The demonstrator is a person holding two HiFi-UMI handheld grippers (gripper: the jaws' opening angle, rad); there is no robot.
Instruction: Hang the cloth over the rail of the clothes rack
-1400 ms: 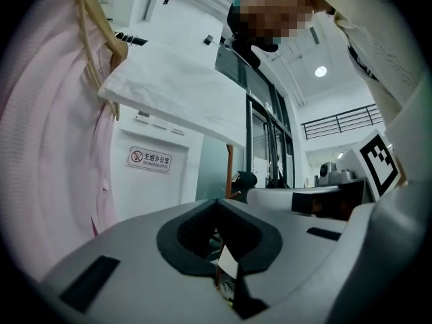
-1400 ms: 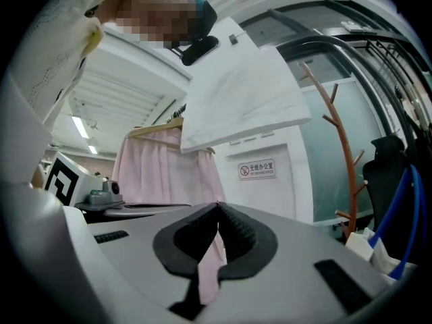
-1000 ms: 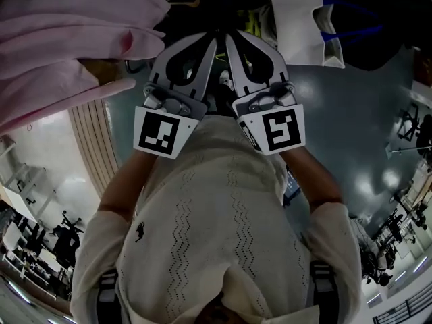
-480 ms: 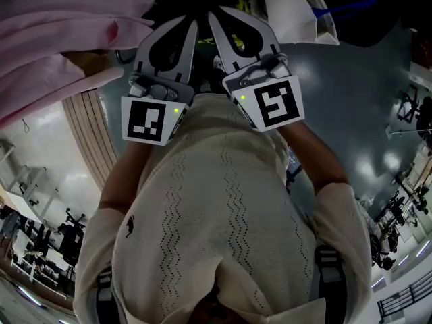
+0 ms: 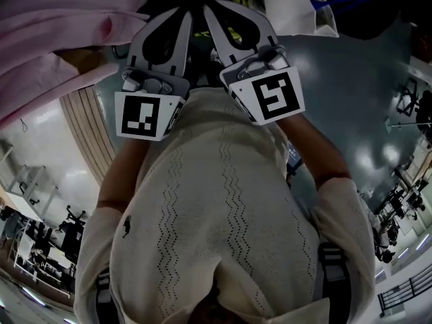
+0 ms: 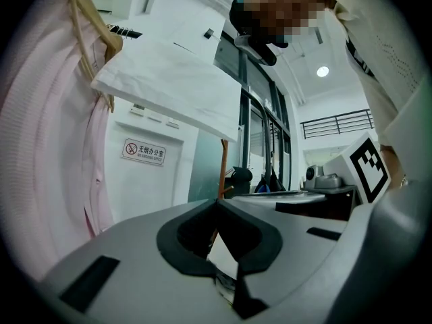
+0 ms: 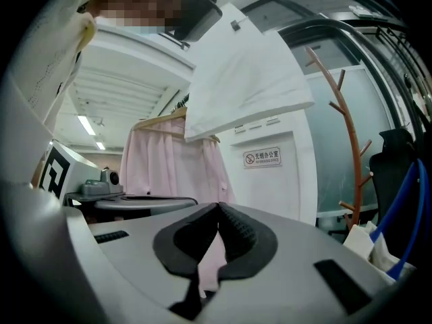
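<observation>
A white cloth (image 5: 291, 7) hangs draped at the top of the head view, and it also shows as a folded sheet overhead in the left gripper view (image 6: 169, 79) and the right gripper view (image 7: 243, 79). What it hangs on is hidden. My left gripper (image 5: 185, 11) and right gripper (image 5: 206, 7) are held up side by side in front of the person's cream shirt, their tips just below the cloth. Both are shut, left gripper (image 6: 217, 204) and right gripper (image 7: 219, 206) with pads meeting and nothing between them.
A pink garment (image 5: 54, 39) on a wooden hanger (image 6: 91, 25) hangs at the left. A wooden coat stand (image 7: 354, 133) and a bag with blue handles (image 7: 405, 228) stand at the right. A white wall with a no-smoking sign (image 7: 262, 157) lies behind.
Both grippers have drifted a little up and to the left in the head view, staying close together and shut. The white cloth has not visibly moved.
</observation>
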